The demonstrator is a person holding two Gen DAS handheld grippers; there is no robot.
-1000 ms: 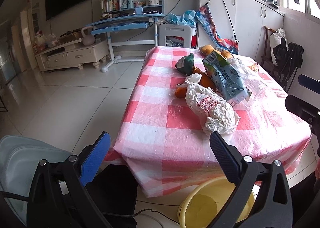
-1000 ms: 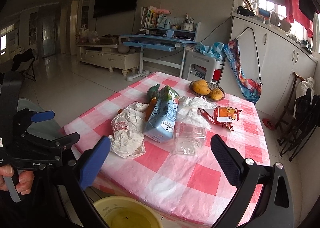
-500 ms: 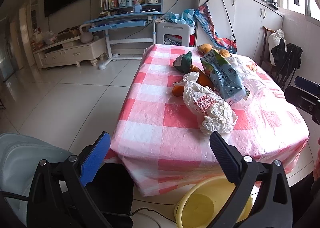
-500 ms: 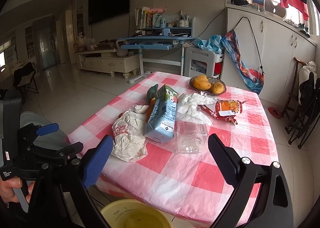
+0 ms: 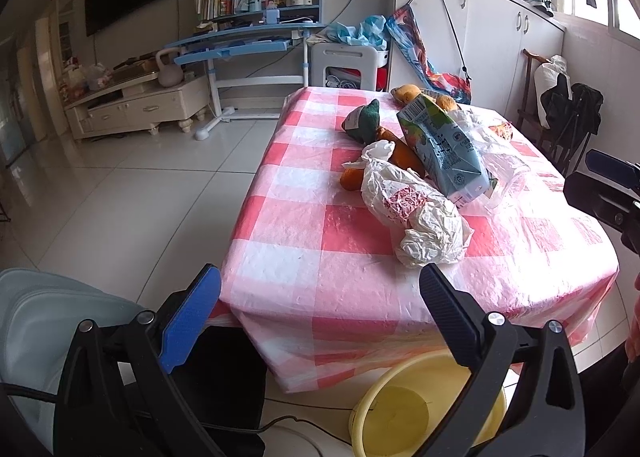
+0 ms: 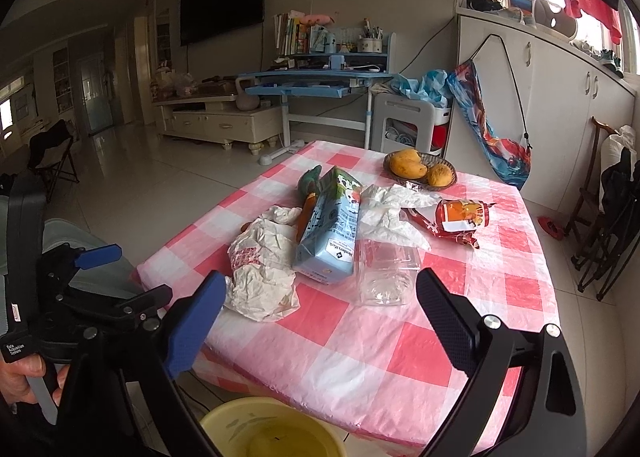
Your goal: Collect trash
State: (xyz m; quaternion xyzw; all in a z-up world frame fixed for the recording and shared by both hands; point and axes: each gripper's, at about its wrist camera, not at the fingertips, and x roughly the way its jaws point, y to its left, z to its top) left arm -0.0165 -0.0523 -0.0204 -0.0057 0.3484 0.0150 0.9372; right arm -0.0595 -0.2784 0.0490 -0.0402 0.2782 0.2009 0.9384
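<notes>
- Left tongs [image 5: 320,297] gape wide with nothing between them, hanging off the table's near edge, above the floor.
- Right tongs [image 6: 320,297] are likewise spread wide and empty, over the near part of the table [image 6: 400,357], which wears a pink-and-white checked cloth.
- A yellow basin [image 6: 240,417] sits on the floor below the near edge of the table.
- A hand [image 6: 20,377] grips the handle of the left tongs, seen at the lower left of the right wrist view.
- Nearest the near edge lies a crumpled white plastic bag [image 6: 260,269] with red print.
- Just beside it, touching, a light blue carton [image 6: 330,237] lies on its side toward the table's middle.
- To the right of the carton sits a clear plastic container [image 6: 386,271].
- Behind that, crumpled white paper [image 6: 394,209] spreads at the middle of the table.
- A red-and-orange snack wrapper [image 6: 460,217] lies toward the right edge.
- A green packet [image 6: 310,181] and something orange [image 5: 404,155] lie against the carton on its left side.
- Near the far edge stands a basket [image 6: 448,181] holding two mangoes [image 6: 408,165].
</notes>
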